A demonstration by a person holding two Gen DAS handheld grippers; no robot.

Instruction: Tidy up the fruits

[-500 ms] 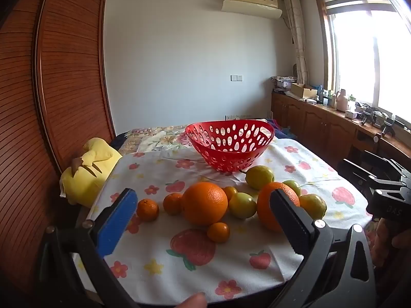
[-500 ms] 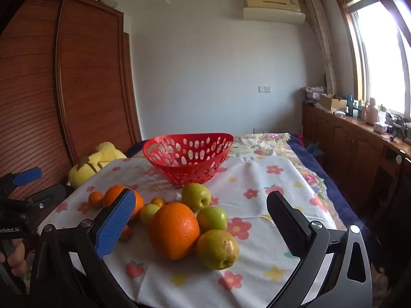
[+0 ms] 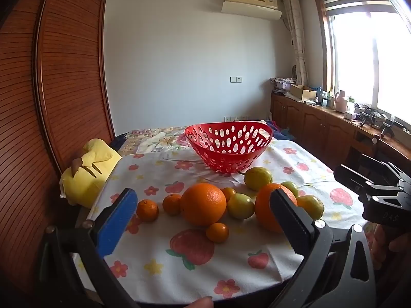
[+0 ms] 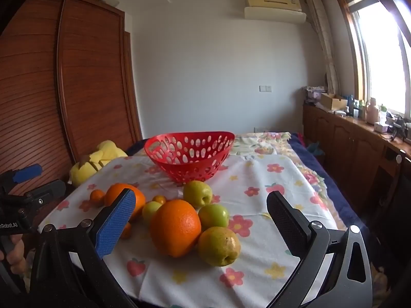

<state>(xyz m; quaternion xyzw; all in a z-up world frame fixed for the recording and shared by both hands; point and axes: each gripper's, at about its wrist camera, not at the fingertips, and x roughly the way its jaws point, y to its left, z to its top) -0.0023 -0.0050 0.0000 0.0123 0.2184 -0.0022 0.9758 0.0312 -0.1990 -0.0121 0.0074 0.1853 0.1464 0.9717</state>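
Observation:
A red perforated basket (image 3: 228, 145) stands empty at the far middle of the table; it also shows in the right wrist view (image 4: 189, 154). In front of it lie two big oranges (image 3: 203, 204) (image 4: 175, 227), several small tangerines (image 3: 147, 210) and several yellow-green fruits (image 3: 258, 178) (image 4: 218, 246). My left gripper (image 3: 203, 215) is open and empty, held near the table's front edge, short of the fruit. My right gripper (image 4: 201, 219) is open and empty, held at the front right of the pile.
A flowered cloth (image 3: 179, 254) covers the table. A yellow plush toy (image 3: 87, 169) lies at the table's left edge beside a wooden wardrobe (image 3: 51, 102). A wooden counter (image 4: 359, 138) with clutter runs along the right under the window.
Both views have shifted only slightly; the fruit and the basket have not moved and both grippers stay open.

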